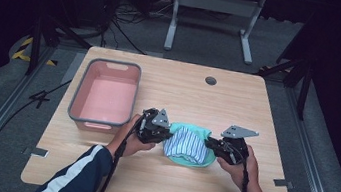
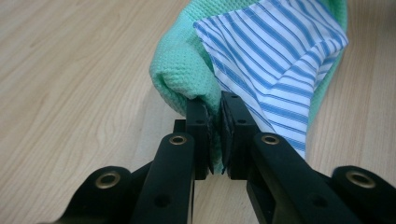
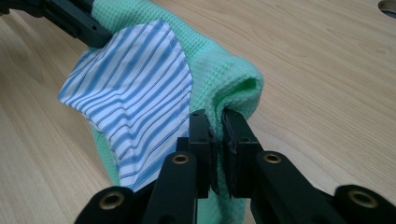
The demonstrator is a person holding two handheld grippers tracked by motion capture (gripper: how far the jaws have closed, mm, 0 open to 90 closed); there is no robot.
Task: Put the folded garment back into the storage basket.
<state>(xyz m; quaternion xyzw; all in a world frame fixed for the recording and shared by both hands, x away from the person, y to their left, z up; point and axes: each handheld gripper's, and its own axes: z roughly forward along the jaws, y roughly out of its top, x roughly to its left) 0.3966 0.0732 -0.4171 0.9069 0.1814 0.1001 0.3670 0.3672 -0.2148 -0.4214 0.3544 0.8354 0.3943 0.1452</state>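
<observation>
High view above the table (image 1: 156, 180) looking forward and down, both gripper views close-in along their jaws — sharing the green cloth (image 2: 180, 70) from opposite ends.

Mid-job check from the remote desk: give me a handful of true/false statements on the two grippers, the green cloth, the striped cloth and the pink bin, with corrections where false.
1. The left gripper is shut on the green cloth. True.
2. The right gripper hangs open, clear of the cloth. False: its jaws pinch the green cloth's folded edge.
3. The striped cloth lies on top of the green cloth. True.
4. The cloths are inside the pink bin. False: they are on the table, to the right of the bin in the high view.
5. The pink bin holds nothing. True.
6. Both grippers grip the same end of the green cloth. False: they hold opposite ends.
</observation>
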